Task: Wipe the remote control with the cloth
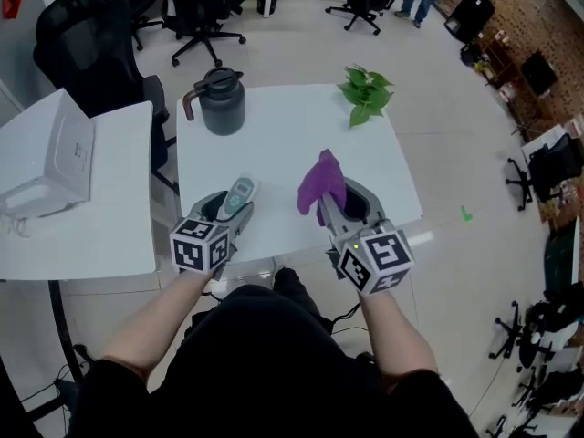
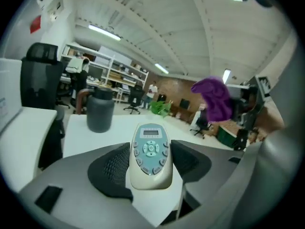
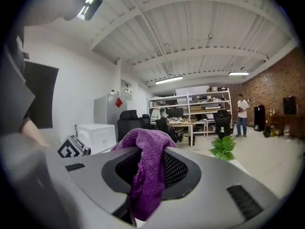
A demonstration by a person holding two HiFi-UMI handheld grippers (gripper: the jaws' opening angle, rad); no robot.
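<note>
The left gripper [image 1: 233, 210] had its fingers [image 2: 112, 168] closed on the remote control [image 2: 151, 151]. The pale remote sat lengthwise between the dark pads, buttons and small screen facing up, its far end sticking out past the fingertips. It was held over the near edge of the white desk [image 1: 283, 135]; whether it touched the surface could not be told.

The right gripper [image 1: 339, 206], just beside the left, had its fingers [image 3: 178, 168] pinched on the purple cloth [image 3: 145, 171]. The cloth bunched up above the pads and hung down between them in a loose fold. From the head view it stood up as a purple tuft over the desk, apart from the remote.

Toward the far side of the desk stood a dark grey jug [image 1: 219, 101] with a handle and its lid on, so its contents were hidden. Near the far right corner was a small green plant [image 1: 367, 92]; its pot could not be made out. On the side desk [image 1: 119, 226] to the left sat a closed white box [image 1: 50, 158]. Black office chairs [image 1: 91, 44] stood behind.
</note>
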